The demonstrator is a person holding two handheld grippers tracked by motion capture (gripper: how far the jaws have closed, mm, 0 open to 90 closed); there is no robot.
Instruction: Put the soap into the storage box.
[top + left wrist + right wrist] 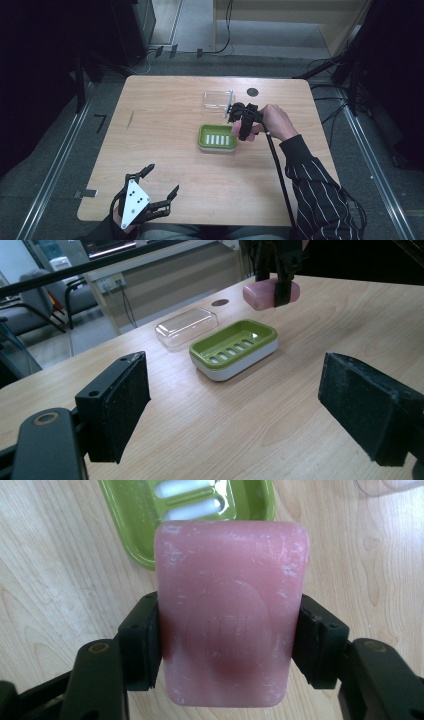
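Embossed writing on pink soap bar [231,615] unreadable. Right gripper [230,645] clamped on it, raised beside green soap dish [217,138]. Left gripper [235,410] low, jaws apart.

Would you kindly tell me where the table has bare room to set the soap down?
The table's left half, between green dish and left tongs, is bare, as is the front strip. It is crowded at centre back: clear lid, dish, and right tongs gripping the pink soap.
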